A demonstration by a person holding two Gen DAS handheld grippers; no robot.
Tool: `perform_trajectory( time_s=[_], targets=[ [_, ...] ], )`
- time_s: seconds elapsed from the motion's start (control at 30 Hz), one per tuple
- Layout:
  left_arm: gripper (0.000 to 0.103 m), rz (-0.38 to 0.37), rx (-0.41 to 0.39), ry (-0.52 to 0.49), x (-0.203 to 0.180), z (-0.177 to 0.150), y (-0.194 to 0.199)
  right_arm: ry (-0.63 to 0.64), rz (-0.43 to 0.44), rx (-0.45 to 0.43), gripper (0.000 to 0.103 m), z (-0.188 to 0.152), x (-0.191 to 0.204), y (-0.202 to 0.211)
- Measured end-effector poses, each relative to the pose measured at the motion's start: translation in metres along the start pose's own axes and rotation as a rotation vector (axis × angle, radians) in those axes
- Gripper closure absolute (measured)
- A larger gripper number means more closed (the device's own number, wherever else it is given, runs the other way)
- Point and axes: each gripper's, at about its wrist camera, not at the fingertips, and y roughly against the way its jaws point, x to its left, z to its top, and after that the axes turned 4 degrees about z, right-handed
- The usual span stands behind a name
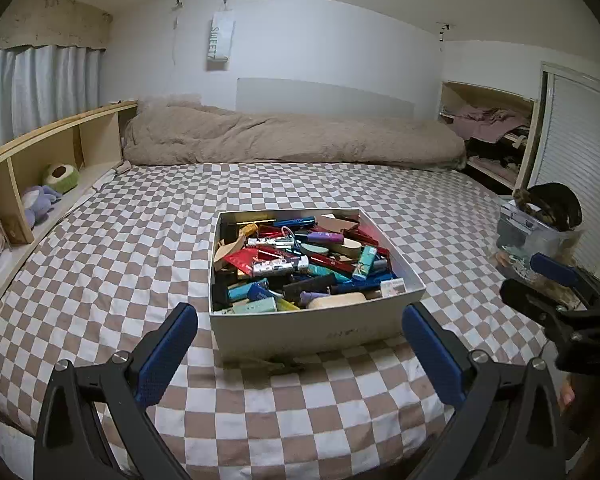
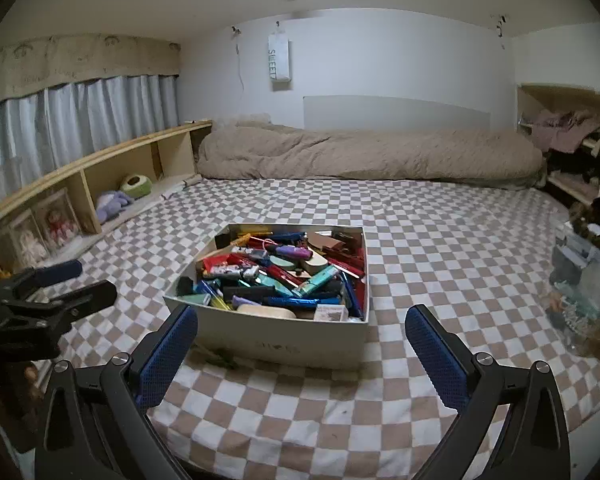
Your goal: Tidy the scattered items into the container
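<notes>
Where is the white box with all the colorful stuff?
The white box sits mid-bed on the checkered sheet, straight ahead of both open grippers, before the beige blanket.

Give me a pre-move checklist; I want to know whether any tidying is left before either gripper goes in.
1. Left gripper open and empty: ok.
2. Right gripper open and empty: ok.
3. White box upright on the checkered bedsheet: ok.
4. Colourful small items inside the box: ok, heaped near the rim.
5. Loose items left on the sheet: not ok, a small dark thing lies at the box's front edge; what it is, cannot tell.
6. Room in the box for more: cannot tell.
</notes>
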Motion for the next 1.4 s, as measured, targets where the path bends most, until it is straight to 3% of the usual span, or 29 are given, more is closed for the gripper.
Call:
perform_trajectory(
  time_s=[0.43, 1.4],
  targets=[
    [0.0, 0.019, -0.012, -0.016, 0.001, -0.015, 0.017, 0.011, -0.013, 0.007, 0.0, -0.007, 0.008, 0.006],
    [0.0, 0.014, 0.008, -0.005, 0.005, -0.025, 0.013, 0.041, -0.012, 0.038, 0.0, -0.015, 0.019, 0.003]
  ],
)
